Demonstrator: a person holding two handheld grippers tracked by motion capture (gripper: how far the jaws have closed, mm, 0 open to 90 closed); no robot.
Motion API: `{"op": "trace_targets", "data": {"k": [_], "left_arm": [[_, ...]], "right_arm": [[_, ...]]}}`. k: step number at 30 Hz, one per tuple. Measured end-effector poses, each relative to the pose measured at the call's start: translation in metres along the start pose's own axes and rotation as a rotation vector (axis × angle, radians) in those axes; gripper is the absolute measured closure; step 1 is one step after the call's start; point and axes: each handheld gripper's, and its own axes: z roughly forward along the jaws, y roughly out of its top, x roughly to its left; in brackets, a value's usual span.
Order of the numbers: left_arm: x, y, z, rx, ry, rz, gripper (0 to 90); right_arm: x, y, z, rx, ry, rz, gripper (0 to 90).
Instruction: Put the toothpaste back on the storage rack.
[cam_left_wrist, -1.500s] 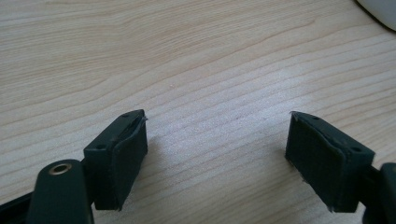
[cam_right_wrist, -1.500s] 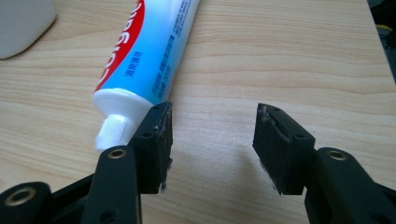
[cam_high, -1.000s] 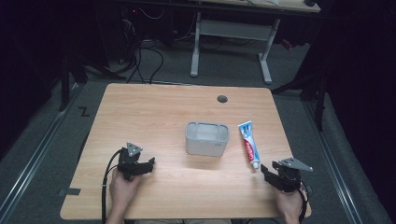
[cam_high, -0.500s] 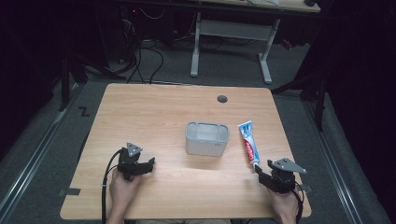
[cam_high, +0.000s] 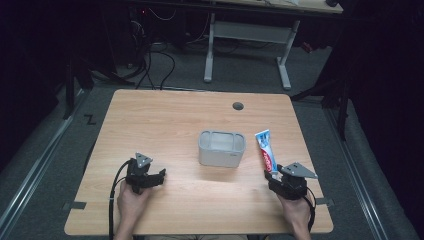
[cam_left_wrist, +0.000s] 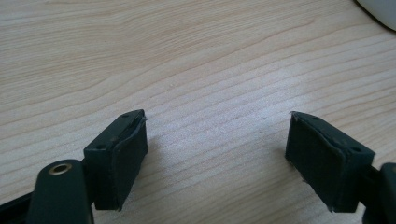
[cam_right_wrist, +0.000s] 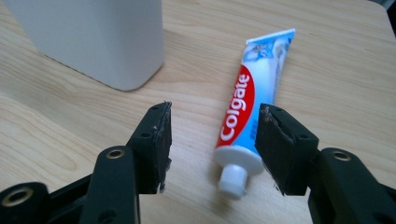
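Between the spread, rubber-padded jaws of the right gripper (cam_right_wrist: 212, 140), which have just been closing, lies the glossy toothpaste tube (cam_right_wrist: 247, 107), white cap nearest, untouched on woodgrain; a smooth grey bin (cam_right_wrist: 93, 37) sits beyond-left.

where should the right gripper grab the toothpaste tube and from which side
Probably the stiff shoulder just behind the cap of the toothpaste tube, from above. It lies flat on the table, cap toward the open right gripper, which could straddle its narrow width.
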Motion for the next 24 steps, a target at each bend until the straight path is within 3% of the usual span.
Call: {"op": "trace_targets", "data": {"k": [7, 12, 24], "left_arm": [[0.000, 0.000, 0.000, -0.001, 0.000, 0.000, 21.2], [0.000, 0.000, 0.000, -0.001, 0.000, -0.001, 21.2], [0.000, 0.000, 0.000, -0.001, 0.000, 0.000, 21.2]], "right_arm": [[0.001, 0.017, 0.007, 0.001, -0.005, -0.037, 48.1], [-0.004, 0.028, 0.013, -0.010, 0.017, -0.011, 49.8], [-0.013, 0.047, 0.032, 0.030, 0.038, 0.008, 50.9]]}}
